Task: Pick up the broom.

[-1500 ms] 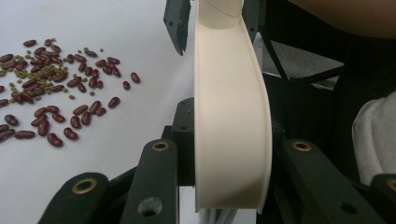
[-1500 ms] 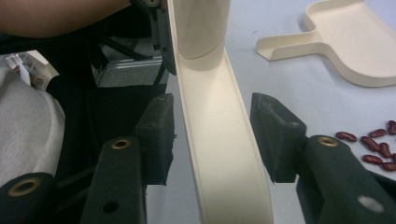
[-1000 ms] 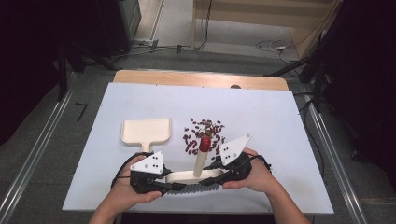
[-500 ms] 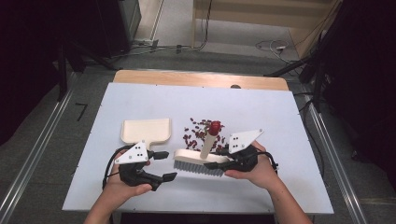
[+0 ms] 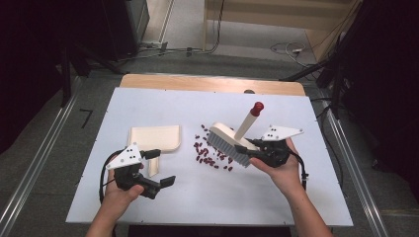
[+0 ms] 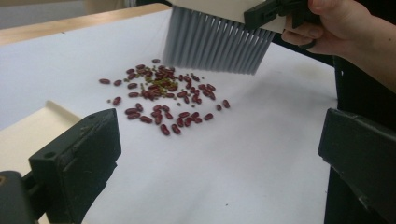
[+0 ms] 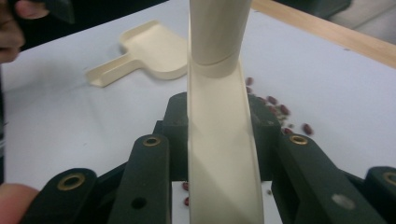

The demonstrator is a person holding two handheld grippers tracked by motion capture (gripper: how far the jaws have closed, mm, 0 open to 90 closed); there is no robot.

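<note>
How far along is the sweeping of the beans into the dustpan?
Early stage. Done: the right hand-held gripper is shut on the brush, lifted over the table. In hand: the left hand-held gripper, whose jaws have just been opening with nothing between them, sits beside the dustpan. Left: the beans all lie scattered on the table, none in the dustpan.

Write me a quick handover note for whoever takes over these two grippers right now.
Left gripper: jaws have just been opening, now wide, nothing between them; it sits by the handle of the cream plastic dustpan, which lies flat on the white table.
Right gripper: shut on the cream hand brush with grey bristles and red-tipped handle, held above the table.
Scattered dark red beans lie between brush and dustpan, with small greenish bits among them.
Done: brush picked up.
Left: grasp the dustpan, then probably sweep the beans into it.
</note>
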